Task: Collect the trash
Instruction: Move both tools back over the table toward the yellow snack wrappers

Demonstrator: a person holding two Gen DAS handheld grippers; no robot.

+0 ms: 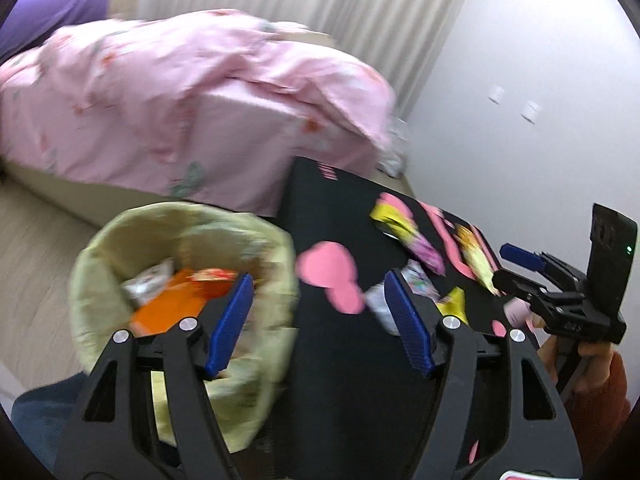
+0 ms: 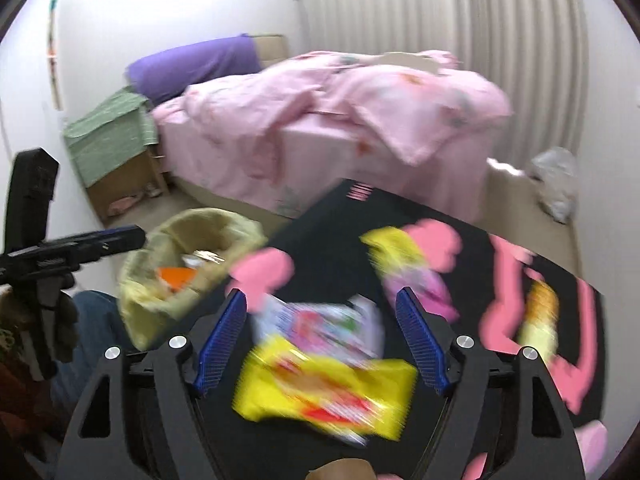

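Black table (image 2: pixel 332 232) with pink cartoon shapes printed on it carries the loose trash; both views are motion-blurred. Counted in the right wrist view: four wrappers on the table. One yellow snack packet (image 2: pixel 324 392) with red print lies nearest, between the right gripper (image 2: pixel 320 344) fingers but not touched by them. One white printed packet (image 2: pixel 320 324) lies just behind it, touching or overlapping it. One yellow-and-purple wrapper (image 2: pixel 404 272) sits farther back, and one yellow-orange wrapper (image 2: pixel 540 320) lies to the right on the pink print. Right gripper fingers are spread wide, nothing clamped.

One trash bin (image 1: pixel 180 292) lined with a pale yellow-green bag stands on the floor just beside the table's left edge. Inside: one orange packet (image 1: pixel 168 308), one white wrapper (image 1: pixel 148 280), and one red-orange piece, too blurred to name. Left gripper (image 1: pixel 320 320) hangs over the gap between bin and table, its left blue finger over the bin rim, its right one over the table; fingers apart, holding nothing.

One bed (image 2: pixel 320 132) with a pink floral duvet behind, one purple pillow (image 2: pixel 192 64), one cardboard box (image 2: pixel 120 176) under a green cloth, one clear plastic bag (image 2: pixel 556 184) on the floor by the curtain.
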